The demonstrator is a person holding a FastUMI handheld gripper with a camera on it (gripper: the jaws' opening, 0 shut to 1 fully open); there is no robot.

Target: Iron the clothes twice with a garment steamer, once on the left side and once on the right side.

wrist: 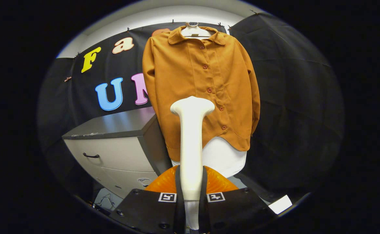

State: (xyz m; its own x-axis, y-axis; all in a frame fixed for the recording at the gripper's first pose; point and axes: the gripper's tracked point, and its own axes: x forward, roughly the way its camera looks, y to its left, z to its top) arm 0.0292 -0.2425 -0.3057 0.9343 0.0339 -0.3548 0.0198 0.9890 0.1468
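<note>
A brown button-up shirt (203, 84) hangs on a white hanger (193, 31) against the booth's black wall, beyond the fingers. A white garment steamer (191, 143) stands upright between my fingers, its wide head (192, 106) in front of the shirt's lower middle, close to the button line. My gripper (191, 185) is shut on the steamer's handle, both fingers pressing its sides. An orange rounded part (219, 183) lies just behind the fingers at the steamer's base. How far the head is from the cloth cannot be told.
A grey drawer cabinet (115, 146) with a dark handle (90, 156) stands left of the shirt. A white form (224, 157) shows below the shirt's hem. A white sheet (280, 204) lies low on the right. Cables (107, 201) lie by the cabinet's foot.
</note>
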